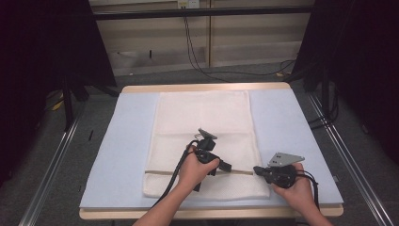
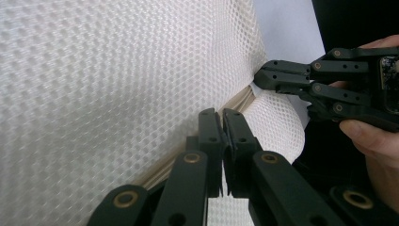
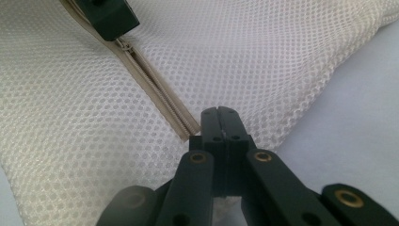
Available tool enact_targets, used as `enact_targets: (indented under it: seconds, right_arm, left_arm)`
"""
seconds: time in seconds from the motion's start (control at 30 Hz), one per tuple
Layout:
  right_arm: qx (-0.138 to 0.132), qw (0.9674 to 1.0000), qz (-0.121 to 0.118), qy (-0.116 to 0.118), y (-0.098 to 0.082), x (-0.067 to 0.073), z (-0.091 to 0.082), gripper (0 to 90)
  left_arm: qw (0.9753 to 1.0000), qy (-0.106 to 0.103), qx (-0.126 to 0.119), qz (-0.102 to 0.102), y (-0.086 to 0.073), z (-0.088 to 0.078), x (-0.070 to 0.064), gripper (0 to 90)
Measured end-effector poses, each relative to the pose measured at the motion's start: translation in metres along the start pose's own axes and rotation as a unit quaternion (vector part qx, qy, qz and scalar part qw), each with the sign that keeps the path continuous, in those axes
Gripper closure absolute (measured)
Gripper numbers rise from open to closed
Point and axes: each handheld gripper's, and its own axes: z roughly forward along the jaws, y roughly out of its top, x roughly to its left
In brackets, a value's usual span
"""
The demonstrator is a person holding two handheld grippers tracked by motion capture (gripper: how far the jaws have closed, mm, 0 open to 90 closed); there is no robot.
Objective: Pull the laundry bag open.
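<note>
Mesh laundry bag [image 1: 203,117], white, flat on pale blue padding [image 1: 131,141] over a wooden table [image 1: 207,213], long side running away from the person. Beige zipper [image 1: 164,171] across the bag near its close end, parallel to the table's front edge. In the right gripper view, zipper [image 3: 160,101] partly open near the other gripper's jaws, teeth parted there, closed toward its end stop

Left gripper [image 1: 226,165] over the middle of the zipper line, held in the left hand [image 1: 197,169], grey three-cornered plate tilted away, cable trailing back along the forearm. Jaws together in the left gripper view [image 2: 222,123], tips at the zipper tape [image 2: 235,101]; cannot tell from there whether the pull tab sits between the pads. In the right gripper view, left gripper's tip [image 3: 109,16] pressed down right on the zipper's slider end

Right gripper [image 1: 257,170] at the bag's right edge, level with the zipper's end, held in the right hand [image 1: 297,187], pointing left toward the other gripper. Jaws closed tight [image 3: 220,113], pinching the mesh just beside the zipper's end stop; same grip seen from the left gripper view [image 2: 261,77], tips biting the bag's edge where the fabric bulges

Both grippers near each other along the same zipper line, not touching
</note>
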Motion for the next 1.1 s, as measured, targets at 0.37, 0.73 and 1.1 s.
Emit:
enact_targets:
  seconds: [0.37,0.73,1.1]
  right_arm:
    - [-0.001,1.0000,0.005,0.005,0.000,0.000,0.000,90.0]
    - [-0.003,1.0000,0.005,0.005,-0.001,-0.001,0.000,90.0]
    - [-0.003,0.9999,0.007,0.007,-0.001,-0.001,0.000,90.0]
  left_arm:
    - [1.0000,0.009,-0.003,0.000,-0.004,-0.009,0.006,87.3]
    - [0.9999,0.009,-0.004,-0.003,-0.006,-0.016,0.009,87.3]
    - [0.9999,0.009,-0.004,-0.005,-0.009,-0.020,0.013,87.3]
